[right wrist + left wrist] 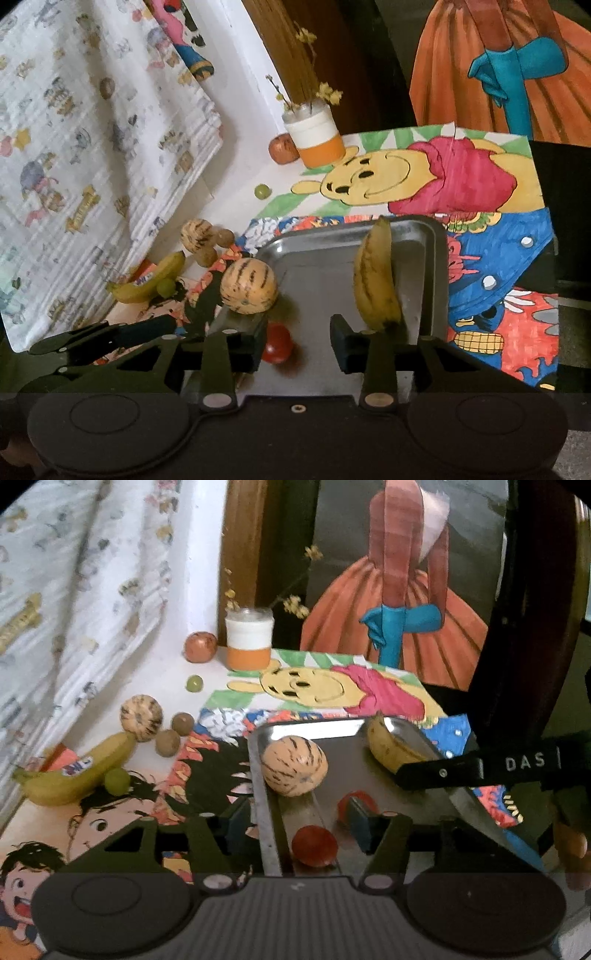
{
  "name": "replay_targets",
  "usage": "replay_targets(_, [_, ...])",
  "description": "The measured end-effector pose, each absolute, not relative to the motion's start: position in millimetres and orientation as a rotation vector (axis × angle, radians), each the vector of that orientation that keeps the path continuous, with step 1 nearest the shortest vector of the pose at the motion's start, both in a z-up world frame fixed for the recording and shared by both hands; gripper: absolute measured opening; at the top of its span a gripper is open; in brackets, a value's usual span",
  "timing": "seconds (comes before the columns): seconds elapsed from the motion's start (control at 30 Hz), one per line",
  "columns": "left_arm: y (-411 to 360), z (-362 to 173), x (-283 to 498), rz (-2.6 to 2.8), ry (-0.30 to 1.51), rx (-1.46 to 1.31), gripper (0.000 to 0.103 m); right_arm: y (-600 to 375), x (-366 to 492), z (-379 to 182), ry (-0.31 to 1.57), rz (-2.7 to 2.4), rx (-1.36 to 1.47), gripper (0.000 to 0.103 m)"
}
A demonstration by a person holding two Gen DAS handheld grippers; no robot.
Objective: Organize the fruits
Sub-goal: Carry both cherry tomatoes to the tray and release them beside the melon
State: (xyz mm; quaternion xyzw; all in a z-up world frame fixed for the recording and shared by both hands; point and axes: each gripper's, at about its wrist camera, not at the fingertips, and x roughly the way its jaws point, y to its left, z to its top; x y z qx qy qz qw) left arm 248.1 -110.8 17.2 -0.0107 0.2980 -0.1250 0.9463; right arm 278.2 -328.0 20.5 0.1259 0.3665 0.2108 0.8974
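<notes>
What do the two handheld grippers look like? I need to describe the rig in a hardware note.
Both are black. The left gripper has a ribbed dark grey body with two round discs, angular cut-out linkage arms with silver pivot pins, and blue-grey pads on its fingers. The right gripper has a smooth black body, the same discs and linkages, and a central screw. From the left camera, its side finger reads "DAS".

I read the left wrist view as looking forward and down from close above the metal tray's (275, 849) near-left rim. My right wrist view sits close over its near edge, facing likewise. Both share the tray, striped melon (294, 766) and white-orange jar (316, 138).
</notes>
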Motion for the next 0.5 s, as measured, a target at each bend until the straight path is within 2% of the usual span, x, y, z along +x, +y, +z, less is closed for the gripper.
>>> replay_targets(0.33, [-81, 40, 206, -0.184, 0.541, -0.114, 0.097, -328, 235, 47, 0.674, 0.418, 0.239, 0.067])
replay_targets(0.5, [-68, 49, 183, -0.168, 0.517, -0.158, 0.103, -323, 208, 58, 0.637, 0.413, 0.212, 0.08])
